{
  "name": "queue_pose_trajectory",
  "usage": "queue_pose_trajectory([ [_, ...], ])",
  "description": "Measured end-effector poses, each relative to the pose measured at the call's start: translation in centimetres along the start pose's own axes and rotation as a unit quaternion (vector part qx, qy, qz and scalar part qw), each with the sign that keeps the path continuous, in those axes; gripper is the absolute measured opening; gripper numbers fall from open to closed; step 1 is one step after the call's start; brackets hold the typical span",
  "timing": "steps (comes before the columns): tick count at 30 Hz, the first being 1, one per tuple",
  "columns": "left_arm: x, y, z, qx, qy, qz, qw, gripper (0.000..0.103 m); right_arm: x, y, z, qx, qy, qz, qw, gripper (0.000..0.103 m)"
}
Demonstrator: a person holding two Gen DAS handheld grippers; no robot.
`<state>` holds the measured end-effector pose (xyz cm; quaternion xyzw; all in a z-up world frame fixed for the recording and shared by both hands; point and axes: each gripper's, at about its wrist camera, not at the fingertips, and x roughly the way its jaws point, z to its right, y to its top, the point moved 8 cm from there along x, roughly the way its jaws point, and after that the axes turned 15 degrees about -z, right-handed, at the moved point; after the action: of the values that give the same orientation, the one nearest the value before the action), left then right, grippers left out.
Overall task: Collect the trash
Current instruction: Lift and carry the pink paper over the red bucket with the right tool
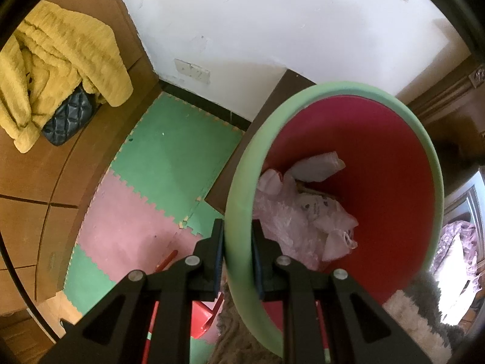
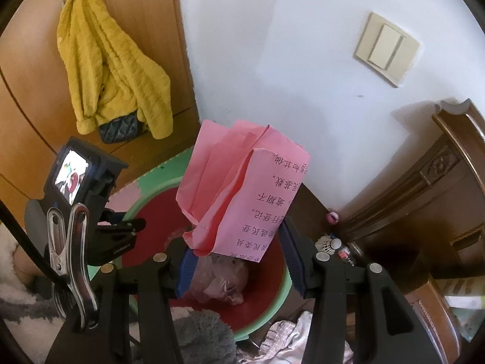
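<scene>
A trash bin with a green rim (image 1: pixel 242 182) and red inside (image 1: pixel 388 163) is held tilted up off the floor. My left gripper (image 1: pixel 238 254) is shut on its rim, one finger outside, one inside. Crumpled pink plastic bags and white paper (image 1: pixel 303 209) lie in it. In the right wrist view the bin (image 2: pixel 272 285) sits below my right gripper (image 2: pixel 239 254), whose jaws stand wide apart. A folded pink paper with printed text (image 2: pixel 242 188) stands between the fingers over the bin; I cannot tell whether they grip it. The left gripper with its camera (image 2: pixel 78 182) shows at the bin's left rim.
Green and pink foam floor mats (image 1: pixel 151 182) lie below. A yellow jacket (image 1: pixel 57 66) and dark quilted bag (image 1: pixel 66 118) hang on a wooden wardrobe. A red dustpan (image 1: pixel 206 315), grey fluffy rug (image 2: pixel 200 333), dark wooden furniture (image 2: pixel 424 197) and small clutter (image 2: pixel 333 242) surround the bin.
</scene>
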<state>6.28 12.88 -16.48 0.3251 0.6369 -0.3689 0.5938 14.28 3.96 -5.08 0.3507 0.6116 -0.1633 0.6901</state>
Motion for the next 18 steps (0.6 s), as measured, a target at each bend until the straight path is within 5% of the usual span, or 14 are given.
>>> queue_pose_trajectory([
  [18,-0.5,-1.0,-0.2,-0.018,-0.017,-0.002,0.9997,0.018,2.0,-1.2,-1.4,-0.032,0.004,-0.05,0.998,0.055],
])
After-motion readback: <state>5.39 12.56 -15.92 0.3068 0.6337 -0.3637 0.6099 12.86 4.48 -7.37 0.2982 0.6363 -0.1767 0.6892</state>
